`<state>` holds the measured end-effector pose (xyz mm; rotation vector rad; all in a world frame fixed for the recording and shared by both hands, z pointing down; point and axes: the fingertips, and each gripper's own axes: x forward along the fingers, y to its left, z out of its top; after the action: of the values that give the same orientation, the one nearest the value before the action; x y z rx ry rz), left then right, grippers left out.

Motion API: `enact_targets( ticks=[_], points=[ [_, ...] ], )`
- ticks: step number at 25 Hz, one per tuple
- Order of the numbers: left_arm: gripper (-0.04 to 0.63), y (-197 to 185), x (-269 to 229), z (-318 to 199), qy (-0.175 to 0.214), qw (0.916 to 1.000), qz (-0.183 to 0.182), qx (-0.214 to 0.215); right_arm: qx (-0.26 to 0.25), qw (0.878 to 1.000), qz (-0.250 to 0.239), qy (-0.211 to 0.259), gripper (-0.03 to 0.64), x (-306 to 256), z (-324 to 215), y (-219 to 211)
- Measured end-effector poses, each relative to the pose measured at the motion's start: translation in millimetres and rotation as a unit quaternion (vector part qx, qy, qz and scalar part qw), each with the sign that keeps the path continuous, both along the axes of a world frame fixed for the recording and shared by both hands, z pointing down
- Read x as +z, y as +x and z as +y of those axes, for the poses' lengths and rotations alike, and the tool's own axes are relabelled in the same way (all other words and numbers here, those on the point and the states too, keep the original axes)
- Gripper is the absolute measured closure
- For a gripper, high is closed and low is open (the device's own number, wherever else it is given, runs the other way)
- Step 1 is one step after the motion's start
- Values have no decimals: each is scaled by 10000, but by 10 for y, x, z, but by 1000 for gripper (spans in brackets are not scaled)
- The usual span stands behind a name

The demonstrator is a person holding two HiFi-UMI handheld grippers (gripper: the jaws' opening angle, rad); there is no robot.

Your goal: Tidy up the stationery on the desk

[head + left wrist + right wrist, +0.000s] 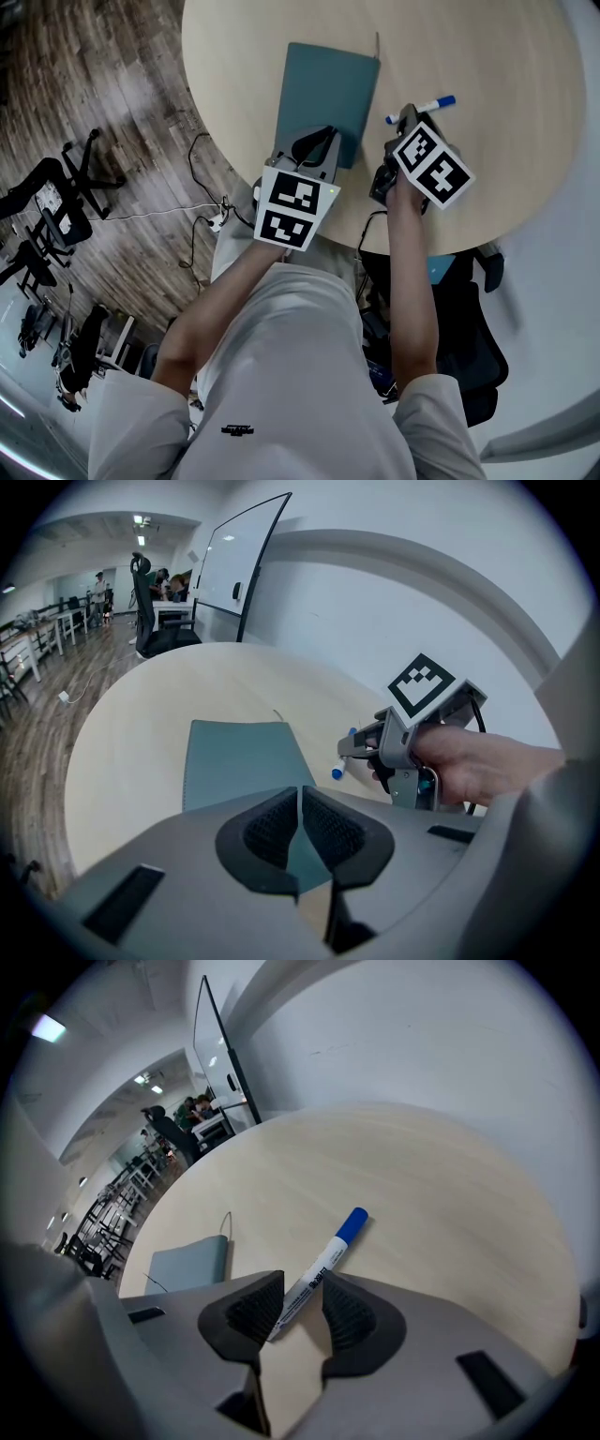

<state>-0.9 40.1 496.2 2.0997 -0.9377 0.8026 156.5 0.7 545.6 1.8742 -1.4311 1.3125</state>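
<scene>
- The left hand-held gripper (299,795) hangs over the near edge of the notebook (239,761). Its jaws are pressed together at the tips and grasp nothing.
- The right hand-held gripper (300,1290) is low over the tabletop (450,1204) with its jaws apart. The marker (328,1258) lies between them.
- The marker's white end sits in the gap between the pads. It is close to the right pad (349,1314), and it is not clamped. The blue cap points away from the hand-held gripper, toward the far side of the tabletop.
- The marker rests flat on the tabletop, casting a shadow alongside it.
- The notebook is teal and closed. It lies flat near the person's edge of the round tabletop, to the left of the marker and apart from it.
- A thin cord (228,1223) sticks up from the notebook's far corner on the marker side.
- In the head view the two hand-held grippers are side by side. The left one is over the notebook's near end and the right one is at the marker's near end.
- A hand (478,766) holds the right hand-held gripper, as seen in the left gripper view.
</scene>
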Motion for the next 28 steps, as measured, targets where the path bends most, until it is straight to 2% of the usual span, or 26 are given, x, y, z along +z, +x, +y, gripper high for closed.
enact_targets(
  ticks=[4,6,9,19,25,28],
  points=[
    [563,27,-13,71,24,10000,-16,33,-266,9993,-3,-247,491,-2,34,-16],
    [563,40,-25,105,37,10000,-27,32,-334,9991,-6,-269,535,-14,80,-8],
    [563,55,-66,150,71,10000,-24,24,-422,9988,-29,-242,540,-40,178,-7],
    [563,3,-137,196,94,9999,51,-93,-752,9971,-98,21,549,-222,320,-127],
    [563,-64,-163,199,109,9997,44,-216,-1217,9917,-255,320,557,-360,348,-326],
    [563,-91,-145,213,90,9996,49,-264,-1454,9882,-290,376,584,-384,354,-457]
  ],
)
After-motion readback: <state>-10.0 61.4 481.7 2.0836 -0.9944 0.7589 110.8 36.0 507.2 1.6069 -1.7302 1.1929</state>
